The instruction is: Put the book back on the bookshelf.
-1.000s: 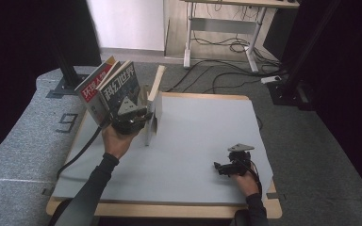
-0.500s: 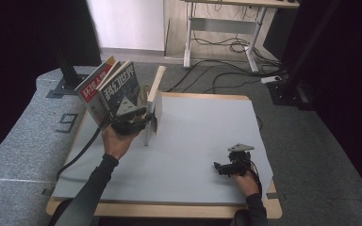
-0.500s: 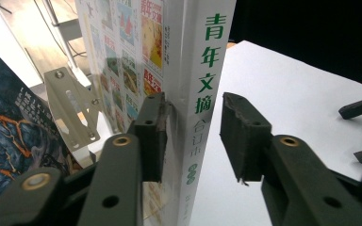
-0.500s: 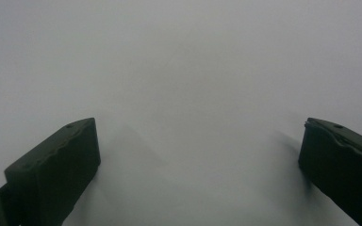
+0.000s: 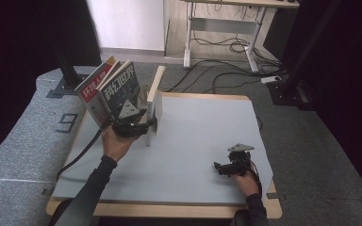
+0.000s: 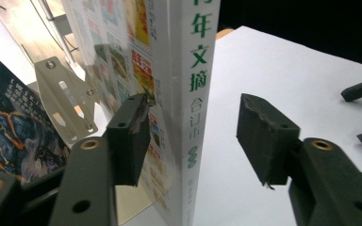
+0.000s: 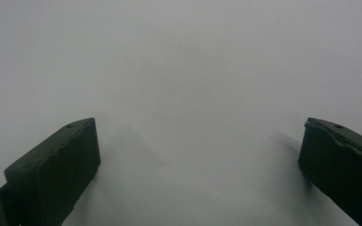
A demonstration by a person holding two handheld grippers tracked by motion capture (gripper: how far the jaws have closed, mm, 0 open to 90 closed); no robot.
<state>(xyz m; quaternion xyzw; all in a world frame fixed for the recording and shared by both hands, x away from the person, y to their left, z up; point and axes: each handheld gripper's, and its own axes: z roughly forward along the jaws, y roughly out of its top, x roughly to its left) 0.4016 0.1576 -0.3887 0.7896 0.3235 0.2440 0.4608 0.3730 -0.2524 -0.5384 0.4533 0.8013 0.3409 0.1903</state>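
From above, the left gripper [image 5: 143, 123] is hovering at the white-spined book [image 5: 153, 101], which is standing upright on the grey mat [image 5: 198, 141] near its far left corner, just beside two magazines [image 5: 108, 92] that are leaning away to the left. The right gripper [image 5: 224, 168] is sitting low over the mat near the front right, well apart from the book, with its jaws spread and nothing in them. Looking along the left gripper [image 6: 193, 136], its jaws have just been opening and the book's spine [image 6: 195, 108] is standing between them: the left pad [image 6: 129, 136] is lying right against the glossy cover, though whether it is pressing I cannot tell, while the right pad [image 6: 264, 136] is standing clear of the spine with a gap showing. A metal bookend [image 6: 68, 99] is standing behind the book on its left. Looking along the right gripper [image 7: 198, 155], its jaws are standing wide over bare grey mat [image 7: 184, 70].
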